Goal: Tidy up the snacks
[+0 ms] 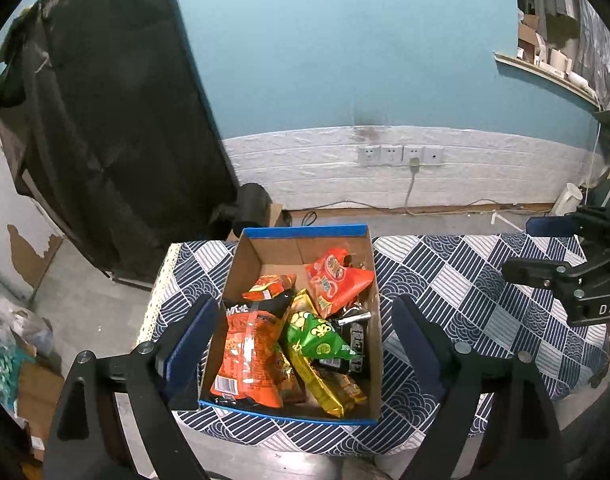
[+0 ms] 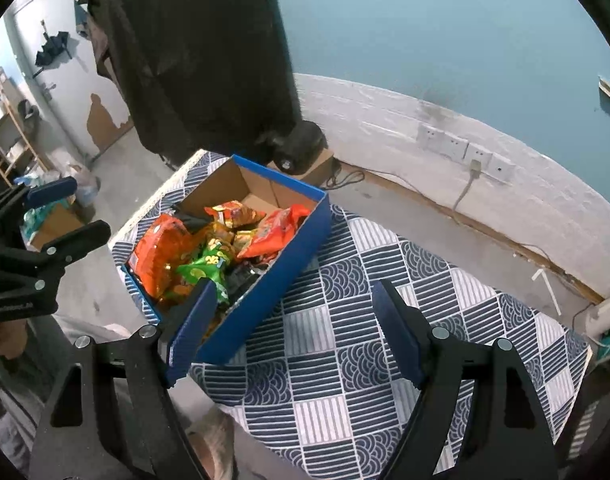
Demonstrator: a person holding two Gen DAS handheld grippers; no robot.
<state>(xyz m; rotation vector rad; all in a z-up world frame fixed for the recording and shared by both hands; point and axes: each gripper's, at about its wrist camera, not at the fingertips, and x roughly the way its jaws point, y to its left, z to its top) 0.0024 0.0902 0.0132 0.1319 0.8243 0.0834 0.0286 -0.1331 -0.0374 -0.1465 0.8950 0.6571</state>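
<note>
A blue cardboard box [image 1: 305, 231] sits on a small table with a blue-and-white patterned cloth [image 1: 457, 272]. It holds several snack bags: a big orange one [image 1: 249, 356], a red one [image 1: 337, 280], a green one [image 1: 317, 336] and a gold one [image 1: 325, 388]. My left gripper [image 1: 301, 320] is open and empty, held above the box with a finger at each side. My right gripper [image 2: 295, 304] is open and empty above the cloth, right of the box [image 2: 289, 256]; it also shows at the right edge of the left wrist view [image 1: 545, 248].
A black-draped stand [image 1: 105, 120] rises behind the table at the left. A dark bin on a carton [image 1: 253, 204] stands by the wall. Wall sockets with a plugged cable [image 1: 401, 156] are at the back. Clutter lies on the floor at the left [image 1: 13, 344].
</note>
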